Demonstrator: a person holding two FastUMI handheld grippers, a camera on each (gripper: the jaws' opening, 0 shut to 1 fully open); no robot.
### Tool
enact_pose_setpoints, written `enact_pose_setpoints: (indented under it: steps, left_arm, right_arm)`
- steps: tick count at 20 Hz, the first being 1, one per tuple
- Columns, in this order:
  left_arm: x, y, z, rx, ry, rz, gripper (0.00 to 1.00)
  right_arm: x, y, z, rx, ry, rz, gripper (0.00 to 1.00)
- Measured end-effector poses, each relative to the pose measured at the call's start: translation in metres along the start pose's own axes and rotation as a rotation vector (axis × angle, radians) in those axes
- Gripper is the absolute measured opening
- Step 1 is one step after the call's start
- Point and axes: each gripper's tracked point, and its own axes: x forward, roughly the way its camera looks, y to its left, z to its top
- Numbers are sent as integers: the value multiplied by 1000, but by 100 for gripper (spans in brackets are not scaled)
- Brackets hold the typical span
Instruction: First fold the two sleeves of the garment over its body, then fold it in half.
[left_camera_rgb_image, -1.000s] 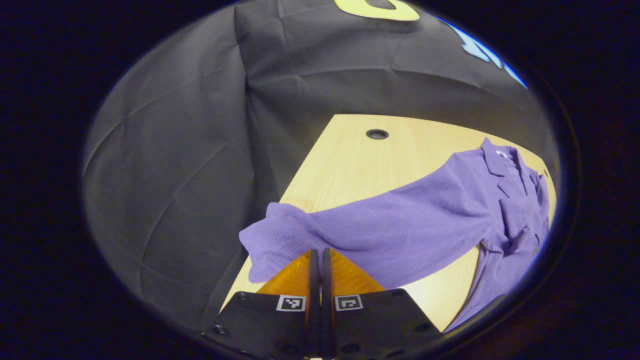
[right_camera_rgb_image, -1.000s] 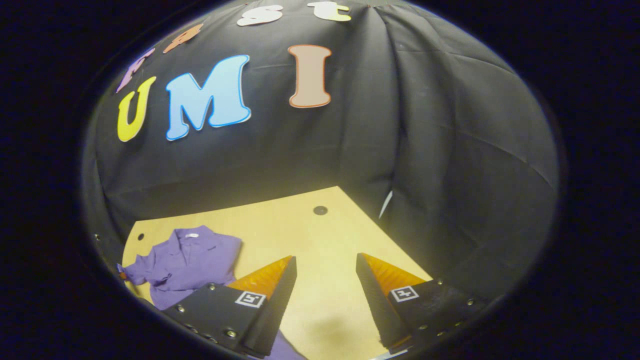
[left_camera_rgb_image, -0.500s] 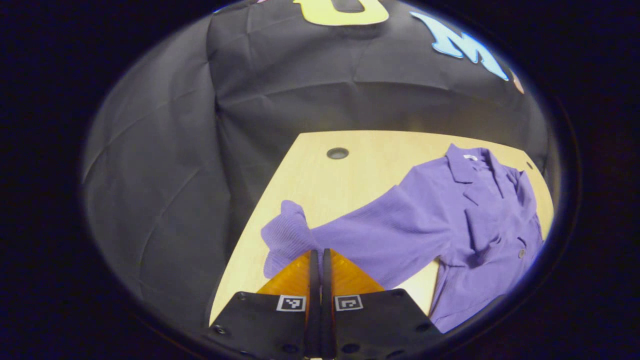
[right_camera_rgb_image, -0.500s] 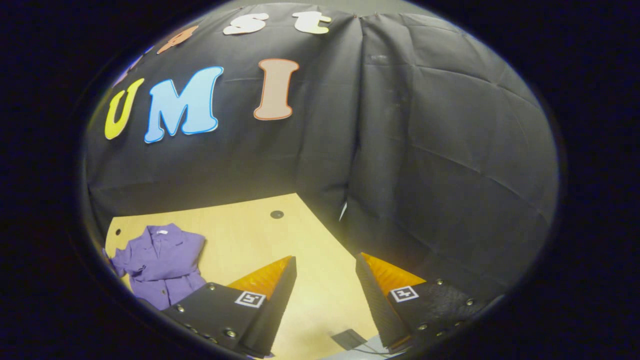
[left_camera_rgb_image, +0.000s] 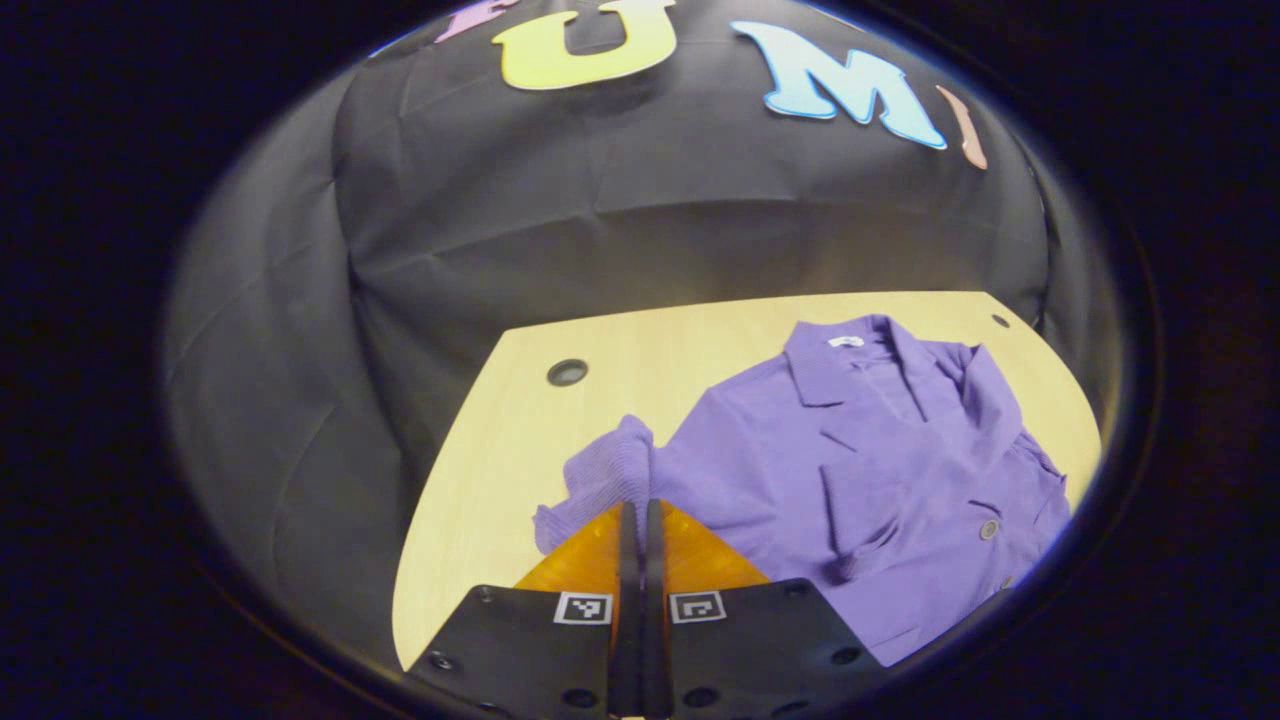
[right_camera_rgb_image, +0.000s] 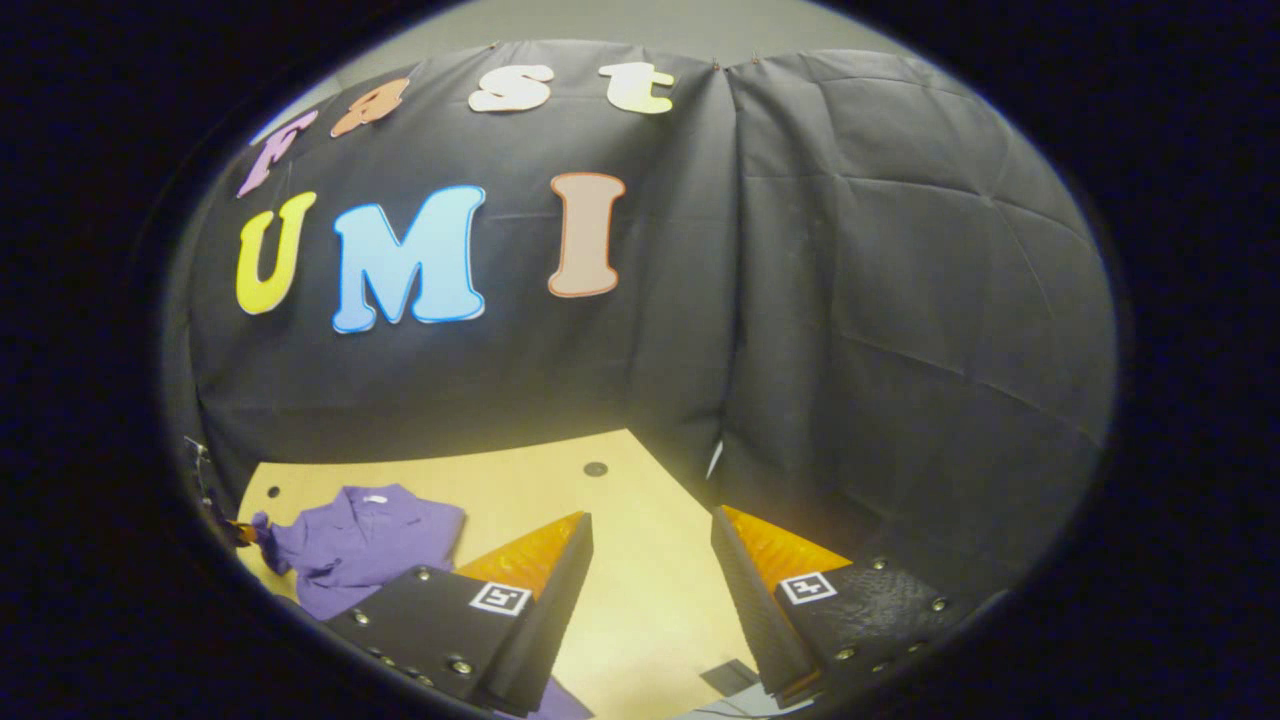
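In the left gripper view, the left gripper (left_camera_rgb_image: 641, 510) was clenched on the cuff of the purple ribbed sleeve (left_camera_rgb_image: 600, 480), lifted just ahead of its fingertips; the purple collared button-up garment (left_camera_rgb_image: 880, 470) lay on the pale wooden table (left_camera_rgb_image: 480, 480) ahead and to its right. In the right gripper view, the right gripper (right_camera_rgb_image: 650, 530) hung released above the table, with the garment well off to its left

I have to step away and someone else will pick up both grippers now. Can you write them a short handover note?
Left gripper: shut on the sleeve of the purple shirt, carrying it toward the body.
Right gripper: open, empty, off to the side above the table.
The shirt lies face up on the table, collar at the far end.
Done: the other sleeve looks folded across the front.
Left: lay this sleeve over the body, release, then fold the shirt in half.
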Motion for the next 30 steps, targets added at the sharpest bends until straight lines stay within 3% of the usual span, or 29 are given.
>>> enact_pose_setpoints:
  steps: [4,9,13,22,30]
  left_arm:
    - [2,-41,31,18,-57,-64,7]
    - [2,-81,101,-115,-135,-130,6]
    - [1,-142,130,-25,-169,-215,6]
    - [-7,-293,146,55,-156,-432,6]
    - [-4,-374,133,82,-92,-511,7]
  right_arm:
    - [-8,30,11,9,-25,66,75]
    - [-16,64,8,1,-18,137,75]
    - [-21,87,5,9,-25,187,75]
    - [-39,98,-1,49,-12,213,75]
    - [-39,91,-18,79,14,203,75]
